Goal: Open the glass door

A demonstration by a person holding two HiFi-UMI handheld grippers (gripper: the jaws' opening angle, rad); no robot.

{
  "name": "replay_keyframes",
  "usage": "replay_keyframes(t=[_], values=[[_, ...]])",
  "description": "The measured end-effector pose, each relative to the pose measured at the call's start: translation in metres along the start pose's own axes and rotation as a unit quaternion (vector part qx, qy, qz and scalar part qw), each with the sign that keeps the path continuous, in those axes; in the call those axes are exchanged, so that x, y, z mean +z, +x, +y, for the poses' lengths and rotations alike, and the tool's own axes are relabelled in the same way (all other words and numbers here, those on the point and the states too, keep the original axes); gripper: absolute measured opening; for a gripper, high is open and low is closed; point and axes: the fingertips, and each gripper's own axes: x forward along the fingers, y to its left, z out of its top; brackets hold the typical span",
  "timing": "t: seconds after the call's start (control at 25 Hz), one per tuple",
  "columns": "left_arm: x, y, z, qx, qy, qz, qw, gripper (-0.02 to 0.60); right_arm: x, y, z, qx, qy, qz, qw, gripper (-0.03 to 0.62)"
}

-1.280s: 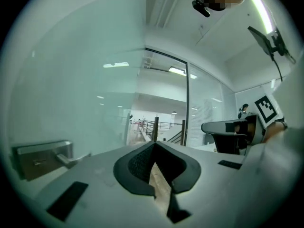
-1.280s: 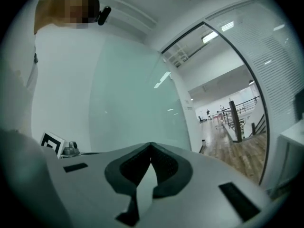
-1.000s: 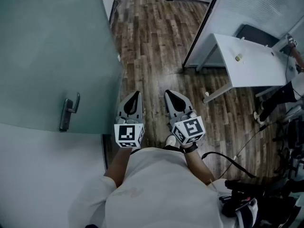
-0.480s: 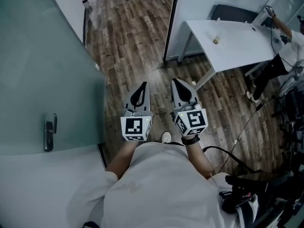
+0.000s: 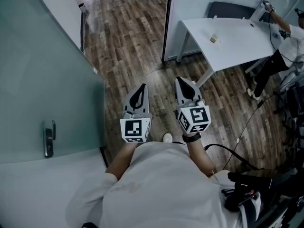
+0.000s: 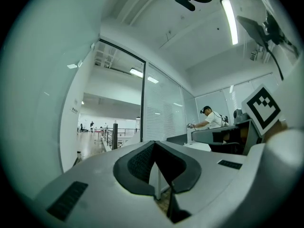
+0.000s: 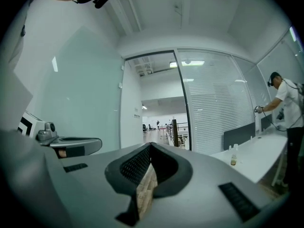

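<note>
**Glass door at frame left; both grippers closed and empty**

Head view. The frosted glass door (image 5: pixel 47 80) is recorded across the left of the frame, with its door handle (image 5: pixel 49 137) at lower left. The left gripper (image 5: pixel 141 88) and right gripper (image 5: pixel 182 82) are held side by side at the centre, above the wooden floor (image 5: pixel 128 37), and are pointed toward the top of the frame. Both are well apart from the door and its handle. A marker cube (image 5: pixel 134 129) is carried at the rear of each. The lower centre is filled by a white shirt (image 5: pixel 161 189). A white table (image 5: pixel 247 42) is placed at upper right, with a small bottle (image 5: pixel 214 38) on it. A second person (image 5: pixel 290 39) is partly seen at the right edge.

Left gripper view. The jaws are seen pressed together at the tips, with nothing between them. The left of the frame is taken up by the door surface. An open doorway (image 6: pixel 114 122) is noted left of centre, with a slatted partition (image 6: pixel 164 113) beside it. The second person is shown at the table, right of centre.

Right gripper view. The jaws are closed tip to tip and nothing is held; only floor is visible through the gap behind the tips. The door is recorded at the left, the left gripper at lower left, the doorway at centre and the bottle at lower right.
</note>
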Motion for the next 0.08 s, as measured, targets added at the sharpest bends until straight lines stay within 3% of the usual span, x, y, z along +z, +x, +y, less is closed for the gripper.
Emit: replay_keyframes(t=[0.08], values=[[-0.0072,-0.0038,0.0063,0.008,0.004,0.008,0.9999,-0.006,-0.0011,0.0007,-0.0017,0.000,0.004,-0.003,1.000,0.002]])
